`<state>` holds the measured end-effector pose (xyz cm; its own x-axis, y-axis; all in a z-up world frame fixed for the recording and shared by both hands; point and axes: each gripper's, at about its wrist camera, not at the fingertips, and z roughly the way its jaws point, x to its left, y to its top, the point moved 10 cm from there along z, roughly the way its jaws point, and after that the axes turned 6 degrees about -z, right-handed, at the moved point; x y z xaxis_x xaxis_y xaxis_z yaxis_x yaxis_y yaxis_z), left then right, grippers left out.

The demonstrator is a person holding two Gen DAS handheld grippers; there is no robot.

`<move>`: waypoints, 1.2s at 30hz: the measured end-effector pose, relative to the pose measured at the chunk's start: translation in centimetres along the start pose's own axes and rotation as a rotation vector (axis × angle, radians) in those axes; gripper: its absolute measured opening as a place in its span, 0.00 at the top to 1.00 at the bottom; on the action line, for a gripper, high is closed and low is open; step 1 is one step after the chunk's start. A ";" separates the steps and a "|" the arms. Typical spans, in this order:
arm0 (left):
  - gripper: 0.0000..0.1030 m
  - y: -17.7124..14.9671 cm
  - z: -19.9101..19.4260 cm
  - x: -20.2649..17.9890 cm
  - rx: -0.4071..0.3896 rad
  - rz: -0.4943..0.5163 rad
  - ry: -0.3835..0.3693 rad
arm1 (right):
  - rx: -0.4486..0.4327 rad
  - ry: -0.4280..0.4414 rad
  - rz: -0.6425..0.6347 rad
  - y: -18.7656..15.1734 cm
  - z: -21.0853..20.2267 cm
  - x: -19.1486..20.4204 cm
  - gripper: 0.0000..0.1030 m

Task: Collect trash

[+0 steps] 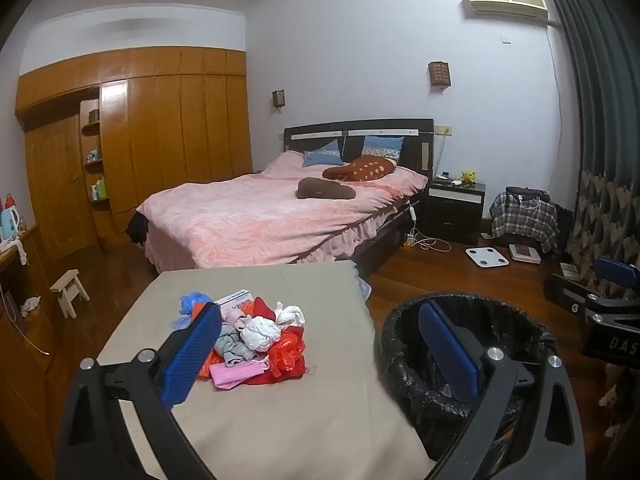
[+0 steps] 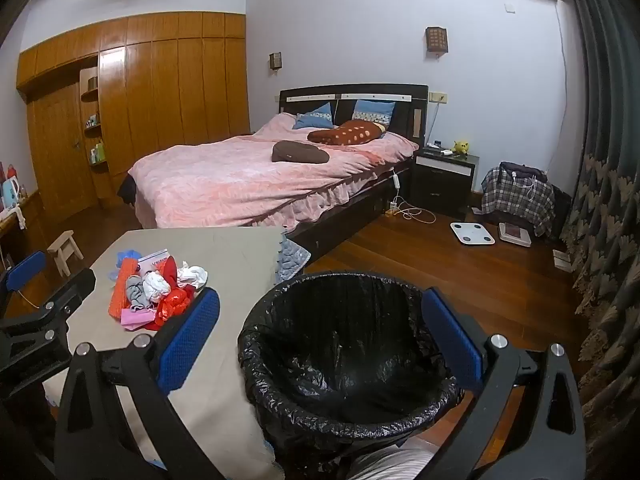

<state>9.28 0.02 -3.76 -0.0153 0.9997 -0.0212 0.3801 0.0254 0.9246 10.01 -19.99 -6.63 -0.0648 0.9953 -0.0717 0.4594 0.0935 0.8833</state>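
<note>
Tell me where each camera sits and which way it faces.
Left wrist: on the left hand-held gripper, open, aimed slightly down at the trash pile on the beige table; the right hand-held gripper shows at the right edge.
Right wrist: on the right hand-held gripper, open, over the black-lined trash bin; the left hand-held gripper shows at the left edge.
Shared: pile, table, bin, the pink bed.

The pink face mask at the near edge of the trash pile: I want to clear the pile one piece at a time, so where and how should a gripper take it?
Grip the pink face mask across its free near edge, coming low from the front. It lies flat at the pile's foot, partly under red plastic, with bare table before it.
</note>
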 end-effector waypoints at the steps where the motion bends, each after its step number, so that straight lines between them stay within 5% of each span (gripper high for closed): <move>1: 0.06 0.1 -0.1 0.1 -0.007 -0.015 -0.008 | 0.003 -0.001 -0.001 0.0 0.0 0.0 0.05; 36: 0.06 -0.4 -0.2 0.3 -0.002 -0.013 -0.003 | 0.006 -0.002 -0.004 0.0 0.2 0.2 0.05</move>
<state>8.94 0.34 -4.10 -0.0173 0.9993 -0.0346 0.3778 0.0385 0.9251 10.15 -19.83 -6.75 -0.0648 0.9950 -0.0758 0.4646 0.0973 0.8802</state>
